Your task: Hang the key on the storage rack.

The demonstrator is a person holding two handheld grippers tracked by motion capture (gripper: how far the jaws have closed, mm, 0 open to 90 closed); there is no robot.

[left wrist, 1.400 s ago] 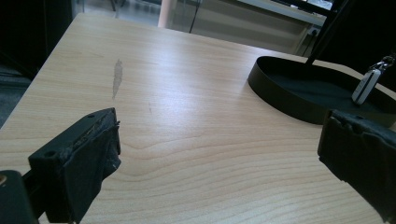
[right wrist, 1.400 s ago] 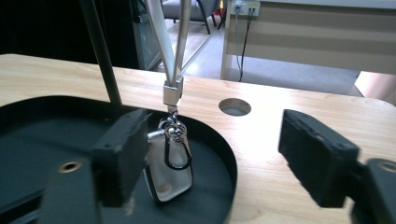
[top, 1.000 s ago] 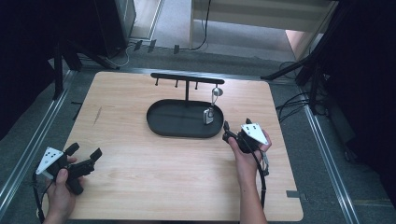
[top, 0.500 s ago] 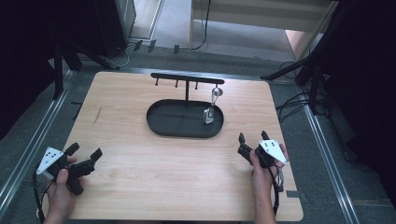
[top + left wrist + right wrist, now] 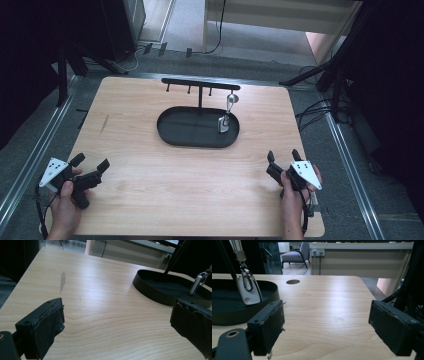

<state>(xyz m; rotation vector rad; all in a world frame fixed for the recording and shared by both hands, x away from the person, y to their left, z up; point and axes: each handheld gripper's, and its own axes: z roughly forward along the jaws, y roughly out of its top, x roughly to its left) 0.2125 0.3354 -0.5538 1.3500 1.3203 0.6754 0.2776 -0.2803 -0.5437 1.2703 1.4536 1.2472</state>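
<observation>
The left gripper (image 5: 90, 168) rests near the front left corner of the wooden table (image 5: 150, 190), held in the person's left hand (image 5: 65, 210), its jaws spread wide with nothing between them. The right gripper (image 5: 282, 159) sits near the front right corner in the right hand (image 5: 295, 200), jaws likewise wide apart and empty.

A silver key fob (image 5: 223, 123) hangs by a clip and short chain from the right end of a black hook rack (image 5: 200, 83), whose post rises out of a black oval tray (image 5: 195, 137) standing toward the back middle of the table. The fob's lower end reaches down into the right part of the tray; whether it touches the tray floor is hard to tell from above. In the right gripper view the fob (image 5: 248, 293) dangles over the tray (image 5: 262, 312) just beyond the left-hand jaw. In the left gripper view the fob (image 5: 195, 285) shows above the tray's far side (image 5: 155, 291), past bare tabletop.

Both grippers are well apart from the tray, with open table between and nothing in the way. A round hole (image 5: 293, 281) sits in the table behind the tray.
</observation>
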